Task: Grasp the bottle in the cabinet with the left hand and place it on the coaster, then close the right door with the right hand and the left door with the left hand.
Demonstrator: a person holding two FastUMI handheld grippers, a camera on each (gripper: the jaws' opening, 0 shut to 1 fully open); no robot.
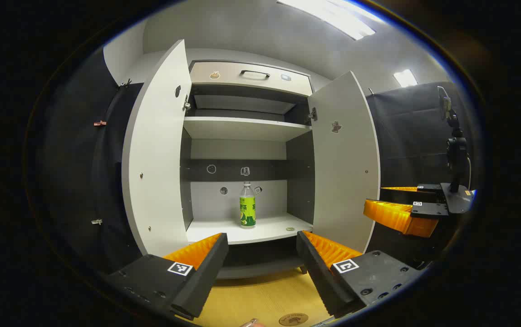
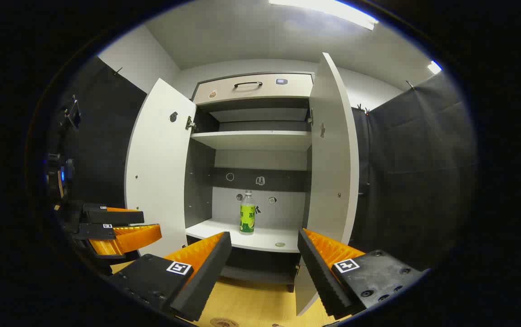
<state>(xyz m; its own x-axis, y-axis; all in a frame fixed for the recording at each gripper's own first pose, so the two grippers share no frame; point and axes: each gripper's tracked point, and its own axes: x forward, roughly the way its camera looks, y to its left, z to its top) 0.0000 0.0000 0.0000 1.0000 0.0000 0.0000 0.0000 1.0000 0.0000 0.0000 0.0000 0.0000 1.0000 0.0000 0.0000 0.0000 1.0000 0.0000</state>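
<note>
The bottle (image 1: 247, 205) stands upright, long axis vertical, cap up, at frame centre on the cabinet's lower shelf (image 1: 269, 227). Left door (image 1: 158, 150) and right door (image 1: 346, 159) both stand open beside it. The coaster (image 1: 293, 319) lies on the worktop (image 1: 260, 297) at bottom centre. Left tongs (image 1: 262, 268) and right tongs (image 2: 265, 272) gape wide, holding nothing, well short of the shelf.

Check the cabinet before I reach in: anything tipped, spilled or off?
Nothing stands out. The bottle stands upright on the lower shelf, cap on, no spill around it. Both doors hang wide open: left door, right door. Left tongs are open, short of the shelf.
</note>
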